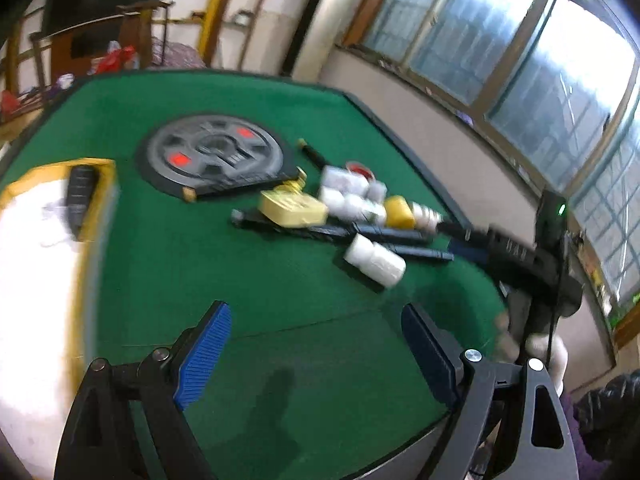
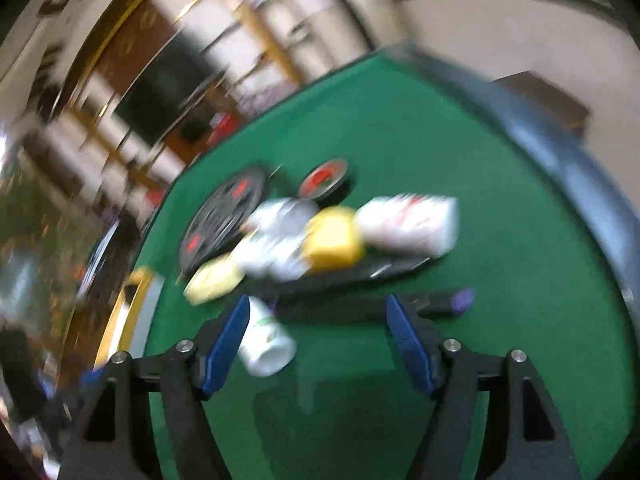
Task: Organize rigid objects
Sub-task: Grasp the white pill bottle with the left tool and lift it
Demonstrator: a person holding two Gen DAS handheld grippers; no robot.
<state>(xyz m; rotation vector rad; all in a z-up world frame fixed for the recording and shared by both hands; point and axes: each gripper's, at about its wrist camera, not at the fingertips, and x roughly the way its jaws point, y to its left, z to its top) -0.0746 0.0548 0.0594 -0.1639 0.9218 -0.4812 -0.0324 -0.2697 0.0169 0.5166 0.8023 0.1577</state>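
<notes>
A pile of rigid objects lies on the green table (image 1: 192,272): a white bottle (image 1: 375,260) lying on its side, a yellow block (image 1: 399,211), a pale yellow box (image 1: 291,207), white boxes (image 1: 345,190), long black bars (image 1: 344,232). My left gripper (image 1: 316,354) is open and empty, short of the pile. My right gripper (image 2: 318,344) is open, with the white bottle (image 2: 266,340) just inside its left finger; the yellow block (image 2: 334,240) and white box (image 2: 408,220) lie beyond. The right view is blurred.
A yellow-rimmed white tray (image 1: 44,248) holding a black item (image 1: 80,196) stands at the left. A round grey disc (image 1: 214,154) sits mid-table. A red-topped round tin (image 2: 323,178) lies behind the pile. The right hand's gripper body (image 1: 528,256) shows at the right.
</notes>
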